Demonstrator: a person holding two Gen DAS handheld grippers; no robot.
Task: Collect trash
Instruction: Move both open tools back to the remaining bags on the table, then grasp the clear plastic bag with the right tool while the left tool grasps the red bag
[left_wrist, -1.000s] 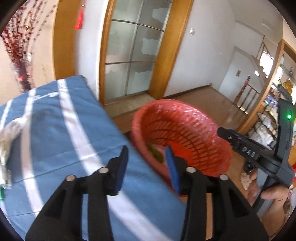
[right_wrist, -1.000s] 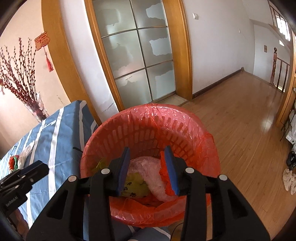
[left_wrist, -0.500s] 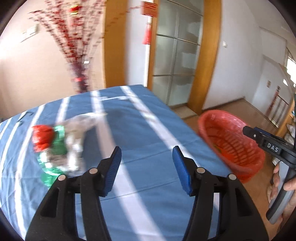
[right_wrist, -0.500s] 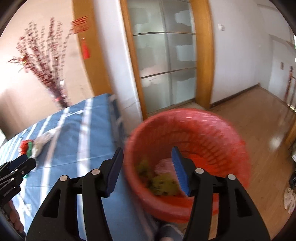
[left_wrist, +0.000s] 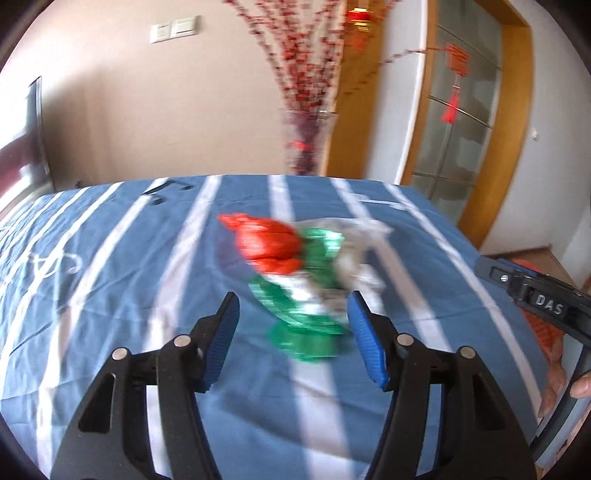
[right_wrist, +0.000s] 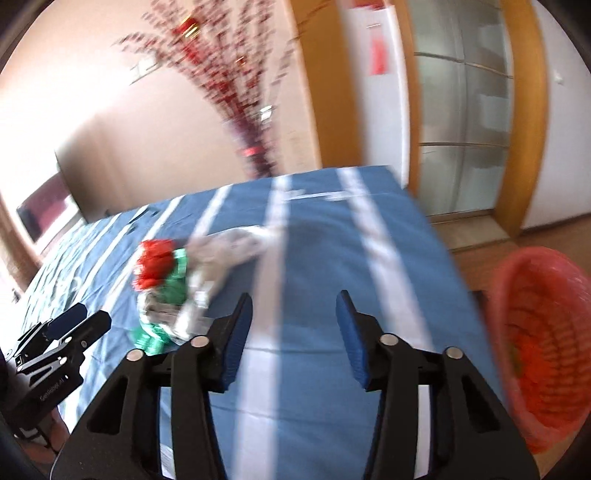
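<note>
On the blue striped surface (left_wrist: 110, 280) ahead of me lies what is left to collect: a crumpled heap of trash (left_wrist: 303, 266) with a red wad, green-and-white wrapper and some clear or silvery plastic bunched together. From the left wrist view it sits just beyond the tips of my left tool (left_wrist: 291, 332), roughly centred between them. From the right wrist view the same heap (right_wrist: 173, 288) is off to the left, and the red basket (right_wrist: 543, 350) stands past the right edge of the surface, low and well apart from the heap.

Both views are smeared with motion blur, and that is my main worry. I judge that if I close at this speed I could pinch only 1 loose flap of the wrapper, and the rest of the bundle would peel away and stay on the cloth or drop on the way to the basket. I could also catch the cloth itself and drag it. Light plastic like this may skid ahead of a finger rather than settle between the 2.

My left tool is spread wide and empty, touching nothing that I can see. My right tool (right_wrist: 293, 332) is likewise spread, holding nothing, over bare cloth.
</note>
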